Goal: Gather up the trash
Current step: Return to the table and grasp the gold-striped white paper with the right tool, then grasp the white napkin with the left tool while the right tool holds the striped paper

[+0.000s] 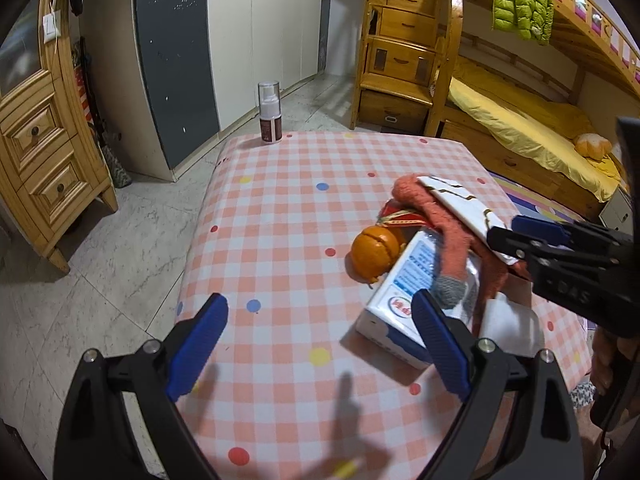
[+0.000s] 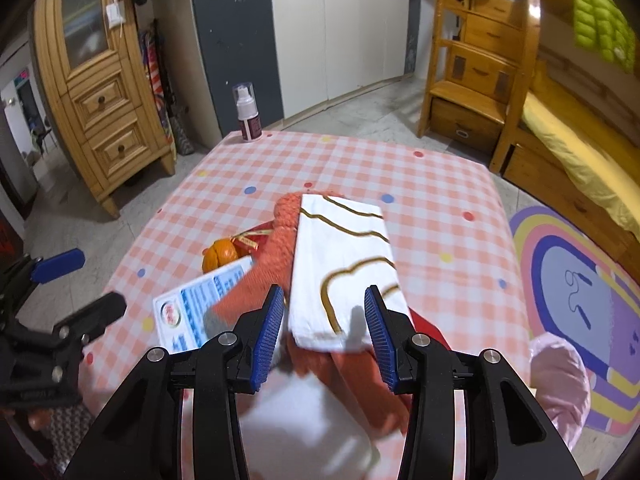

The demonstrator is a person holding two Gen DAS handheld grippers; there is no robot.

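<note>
A pile of trash lies on the checked tablecloth [image 1: 288, 208]: an orange peel [image 1: 374, 254], a white box with a blue label [image 1: 404, 304], a coral sock [image 1: 452, 240] and a red wrapper [image 1: 400, 216]. My right gripper [image 2: 324, 294] is shut on a white packet with gold lines [image 2: 344, 248] and holds it tilted above the sock [image 2: 276, 264] and the box [image 2: 200, 304]. In the left wrist view that gripper [image 1: 502, 232] pinches the packet's [image 1: 456, 196] near edge. My left gripper [image 1: 320, 304] stands open over the cloth, its right finger above the box, nothing between its pads.
A spray bottle [image 1: 270, 114] stands at the table's far left corner. White paper [image 1: 508, 320] lies near the box. Around the table are a wooden cabinet [image 1: 36, 152], a wardrobe [image 1: 240, 32], a bunk bed [image 1: 520, 128] and a coloured rug [image 2: 580, 300]. A pink sleeve [image 2: 560, 380] shows at right.
</note>
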